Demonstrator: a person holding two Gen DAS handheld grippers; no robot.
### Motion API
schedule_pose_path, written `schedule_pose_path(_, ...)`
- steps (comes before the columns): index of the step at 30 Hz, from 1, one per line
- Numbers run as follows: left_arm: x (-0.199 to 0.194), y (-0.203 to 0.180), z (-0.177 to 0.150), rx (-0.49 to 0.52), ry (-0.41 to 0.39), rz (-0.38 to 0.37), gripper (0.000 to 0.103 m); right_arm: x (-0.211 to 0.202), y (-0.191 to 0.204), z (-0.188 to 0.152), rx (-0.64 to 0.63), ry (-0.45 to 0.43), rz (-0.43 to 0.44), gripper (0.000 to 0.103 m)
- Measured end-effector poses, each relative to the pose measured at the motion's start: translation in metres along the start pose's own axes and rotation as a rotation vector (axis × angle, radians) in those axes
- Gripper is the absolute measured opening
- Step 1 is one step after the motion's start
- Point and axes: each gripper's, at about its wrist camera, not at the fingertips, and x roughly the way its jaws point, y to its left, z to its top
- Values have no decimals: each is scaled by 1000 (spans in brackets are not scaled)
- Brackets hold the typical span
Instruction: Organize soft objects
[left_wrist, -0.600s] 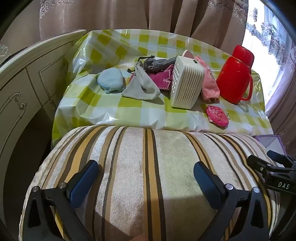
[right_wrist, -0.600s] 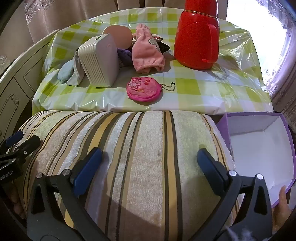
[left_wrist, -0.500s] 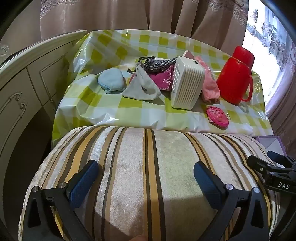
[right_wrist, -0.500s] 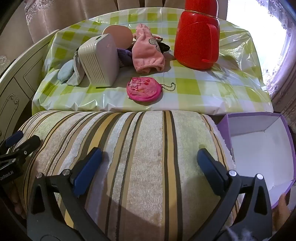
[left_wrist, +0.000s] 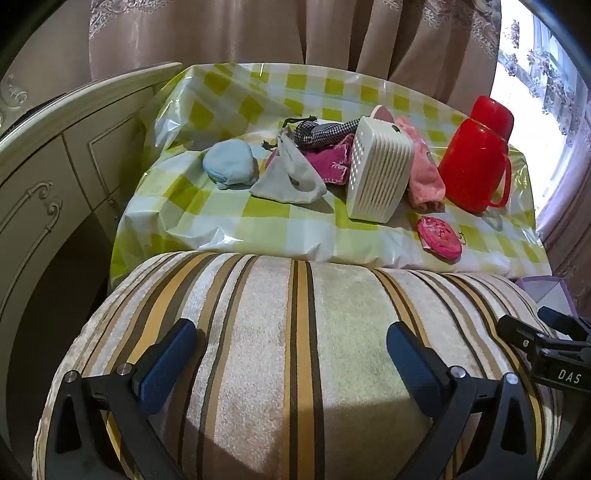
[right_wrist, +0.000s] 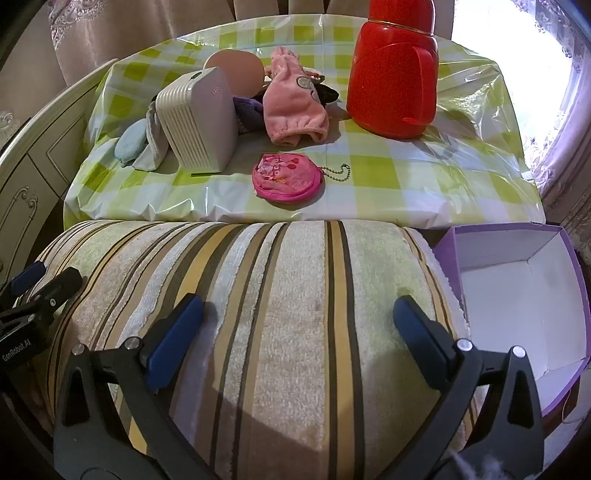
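A striped cushion (left_wrist: 295, 350) fills the foreground of both wrist views, rounded and ribbed in cream, yellow and brown. Behind it stands a table under a green-and-white checked plastic cloth (left_wrist: 229, 218). To the right of the cushion, below the table edge, sits an open purple box (right_wrist: 524, 295) with a white inside.

On the cloth, a red jug (right_wrist: 393, 74) stands upright at the right. A white ribbed appliance (left_wrist: 380, 170) stands near the middle; faint letters on its side are too small to read. The soft things lie around it: a pink garment (right_wrist: 291, 110) between it and the jug, a grey cloth pouch (left_wrist: 291, 177) and a magenta cloth (left_wrist: 332, 162) on its left, a checked fabric bundle (left_wrist: 325, 131) behind those, a pale blue pouch (left_wrist: 229, 164) further left, and a round pink coin purse (right_wrist: 286, 179) with a bead chain lying alone near the front edge.

The left gripper (left_wrist: 291, 365) and right gripper (right_wrist: 299, 339) both hang over the cushion with jaws spread wide and nothing between the pads. "DAS" reads on the right gripper's body in the left view; "GenRobot.AI" on the left gripper's body in the right view.

Nothing has shifted since the earlier frames, except that a fingertip at the box's lower right corner is gone.
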Motion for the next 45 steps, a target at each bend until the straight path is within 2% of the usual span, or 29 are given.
schedule_pose_path(45, 1, -2, -2, 2, -1, 9, 103, -1, -1, -1, 2, -10, 1, 103)
